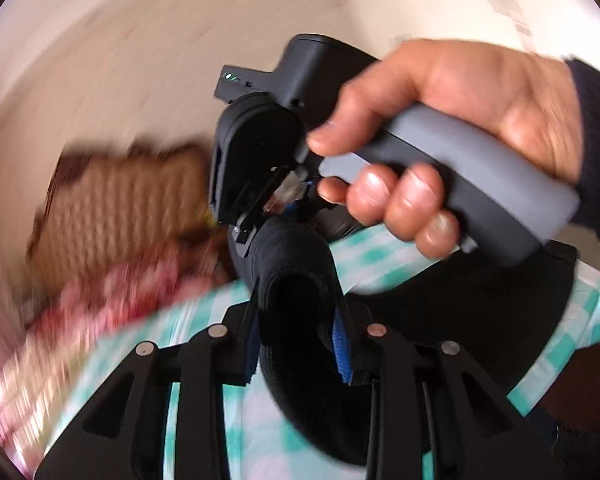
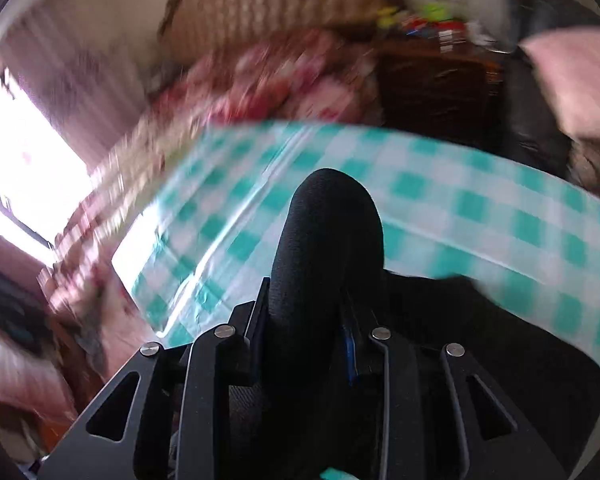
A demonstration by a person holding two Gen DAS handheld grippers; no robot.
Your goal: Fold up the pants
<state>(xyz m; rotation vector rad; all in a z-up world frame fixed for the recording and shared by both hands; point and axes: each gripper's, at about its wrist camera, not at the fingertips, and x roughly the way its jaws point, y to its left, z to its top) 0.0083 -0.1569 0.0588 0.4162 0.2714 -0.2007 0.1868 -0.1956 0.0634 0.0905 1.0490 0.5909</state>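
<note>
The black pants are bunched in a thick fold between the fingers of my left gripper, which is shut on them above the checked cloth. The rest of the pants lies dark on the table to the right. My right gripper, held by a hand, is close ahead in the left wrist view and also grips the fabric. In the right wrist view my right gripper is shut on a rounded fold of the pants, with more black cloth trailing to the right.
A teal and white checked tablecloth covers the table. Beyond it are a red floral bedspread, a brown woven cushion, a dark wooden cabinet, a pink pillow and a bright window. Both views are motion blurred.
</note>
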